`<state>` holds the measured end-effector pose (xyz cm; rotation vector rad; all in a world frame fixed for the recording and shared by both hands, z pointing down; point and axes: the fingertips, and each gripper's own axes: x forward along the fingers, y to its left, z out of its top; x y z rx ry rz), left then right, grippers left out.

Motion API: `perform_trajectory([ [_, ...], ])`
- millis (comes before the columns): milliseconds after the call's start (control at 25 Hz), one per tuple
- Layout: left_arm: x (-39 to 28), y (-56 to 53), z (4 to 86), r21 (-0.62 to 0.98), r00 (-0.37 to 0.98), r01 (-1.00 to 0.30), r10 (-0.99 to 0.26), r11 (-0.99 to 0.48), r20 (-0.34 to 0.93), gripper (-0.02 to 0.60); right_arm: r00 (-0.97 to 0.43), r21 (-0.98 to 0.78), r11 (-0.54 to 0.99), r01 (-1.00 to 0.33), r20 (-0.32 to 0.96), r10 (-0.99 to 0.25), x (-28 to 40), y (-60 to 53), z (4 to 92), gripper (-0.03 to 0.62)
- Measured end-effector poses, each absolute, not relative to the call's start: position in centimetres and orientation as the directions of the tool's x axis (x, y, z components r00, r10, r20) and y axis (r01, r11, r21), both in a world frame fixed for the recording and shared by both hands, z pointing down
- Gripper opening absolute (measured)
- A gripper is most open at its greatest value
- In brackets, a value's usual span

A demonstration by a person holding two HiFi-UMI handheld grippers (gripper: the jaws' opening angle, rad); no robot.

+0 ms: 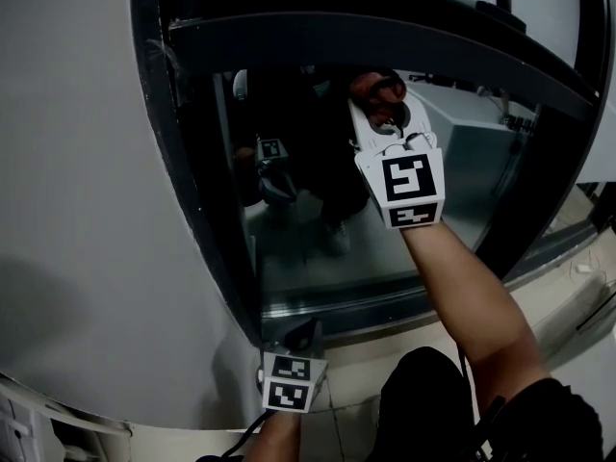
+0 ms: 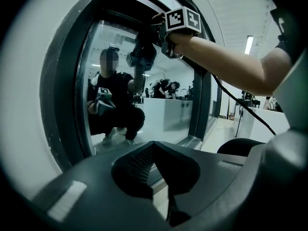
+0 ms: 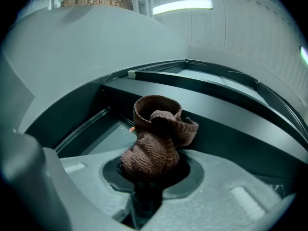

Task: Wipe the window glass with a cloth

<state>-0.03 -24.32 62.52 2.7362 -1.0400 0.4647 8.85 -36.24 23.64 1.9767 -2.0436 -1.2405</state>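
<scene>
A crumpled brown knitted cloth (image 3: 156, 143) is clamped in my right gripper (image 3: 151, 172). In the head view that right gripper (image 1: 383, 104) is raised on an outstretched arm, with the cloth (image 1: 371, 87) against the top of the window glass (image 1: 318, 248), just under the dark upper frame. My left gripper (image 1: 303, 333) hangs low by the window's bottom sill, away from the glass. In the left gripper view its jaws (image 2: 156, 150) meet with nothing between them. That view also shows the right gripper (image 2: 154, 37) high on the glass (image 2: 144, 109).
A thick dark frame (image 1: 207, 258) rings the glass, with a grey wall (image 1: 87, 210) to its left. The metal bottom sill (image 1: 366, 301) runs below. The glass reflects a crouching person (image 2: 113, 105). A cable (image 2: 240, 109) trails from the right arm. A dark knee (image 1: 423, 402) is below.
</scene>
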Motion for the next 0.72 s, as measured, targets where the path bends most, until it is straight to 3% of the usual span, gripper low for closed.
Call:
perform_trajectory([
  [720, 0.8, -24.1, 63.6, 0.067, 0.721, -0.651, -0.588, -0.756, 0.368, 0.017, -0.175, 0.562, -0.104, -0.821, -0.419, -0.891, 8.4, -36.8, 30.8, 0.078],
])
